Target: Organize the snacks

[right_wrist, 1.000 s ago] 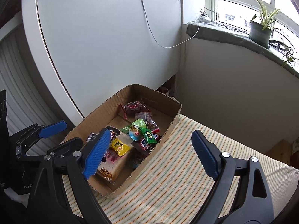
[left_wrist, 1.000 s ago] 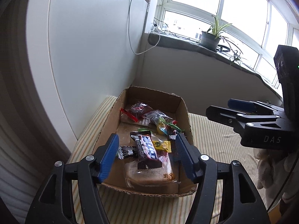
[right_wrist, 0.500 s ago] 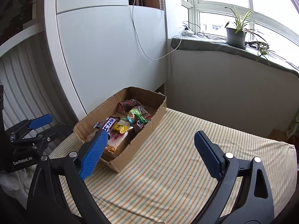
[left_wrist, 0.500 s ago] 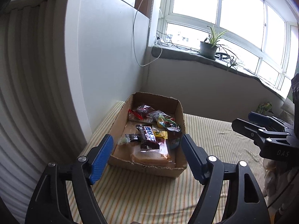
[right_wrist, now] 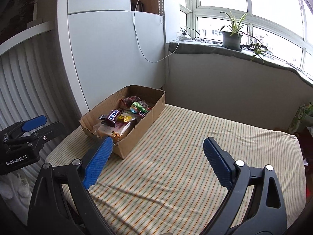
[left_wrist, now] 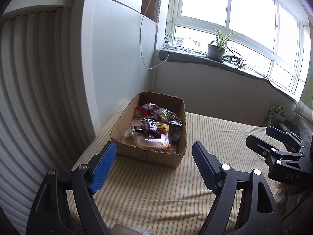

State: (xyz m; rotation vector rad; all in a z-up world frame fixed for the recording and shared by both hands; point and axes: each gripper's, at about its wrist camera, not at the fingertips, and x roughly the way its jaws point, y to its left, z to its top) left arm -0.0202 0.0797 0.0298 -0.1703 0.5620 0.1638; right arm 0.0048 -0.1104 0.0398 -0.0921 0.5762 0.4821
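1. The left gripper [left_wrist: 154, 152] has just been opening – its jaws stand wide, with nothing between them.
2. The right gripper [right_wrist: 158, 148] is also spread apart and empty.
3. Beyond them, on the striped cloth [right_wrist: 185, 137], stands the cardboard box [left_wrist: 150, 155] – the snacks [left_wrist: 154, 125] lie inside.

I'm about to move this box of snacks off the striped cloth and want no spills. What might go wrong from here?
1. The cardboard box has a torn, sagging near wall, so a claw squeezing it there could buckle it.
2. The chocolate bar lies loose on top of the bread pack; tilting the box would likely slide it off.
3. Both the left claw and right claw are open and clear of the box, so nothing steadies it.
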